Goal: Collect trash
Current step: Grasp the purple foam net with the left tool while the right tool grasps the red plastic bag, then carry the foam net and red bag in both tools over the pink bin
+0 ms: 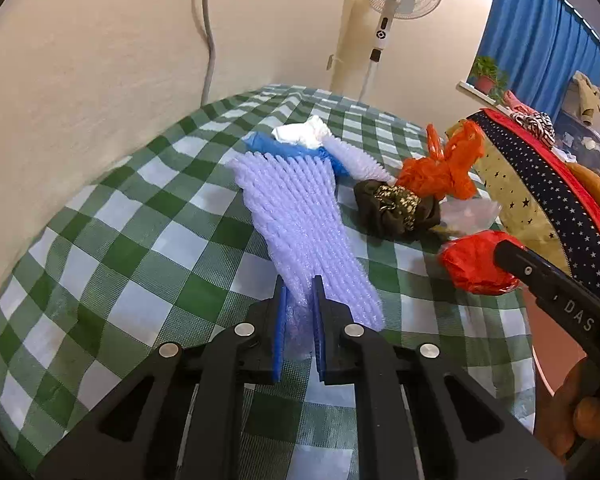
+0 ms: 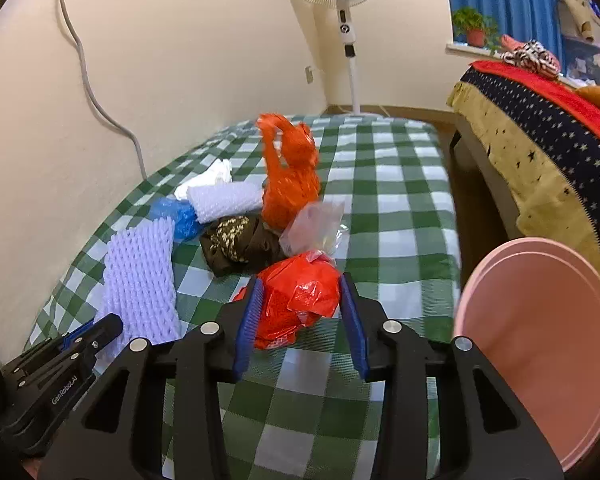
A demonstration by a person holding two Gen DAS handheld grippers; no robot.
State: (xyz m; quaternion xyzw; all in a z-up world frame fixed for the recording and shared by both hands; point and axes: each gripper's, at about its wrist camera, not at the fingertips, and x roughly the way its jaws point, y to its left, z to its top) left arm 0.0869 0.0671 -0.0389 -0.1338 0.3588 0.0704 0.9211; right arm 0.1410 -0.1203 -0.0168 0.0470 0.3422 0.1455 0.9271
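Green-check table [image 2: 400,208] by a cream wall, trash piled mid-cloth. Left claw [image 1: 300,320] pinched together on the near end of the foam net sleeve [image 1: 300,224]; it's light, squashy, so an edge grip is prob enough. Right claw [image 2: 300,312] clamped round the red plastic wad [image 2: 300,296], crinkly, slippery, best taken across its bulk. Pink bin [image 2: 540,336] sits just right.

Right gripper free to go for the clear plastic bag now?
Probably not yet: the right gripper is shut on the red wrapper, and the clear plastic bag lies just beyond it.
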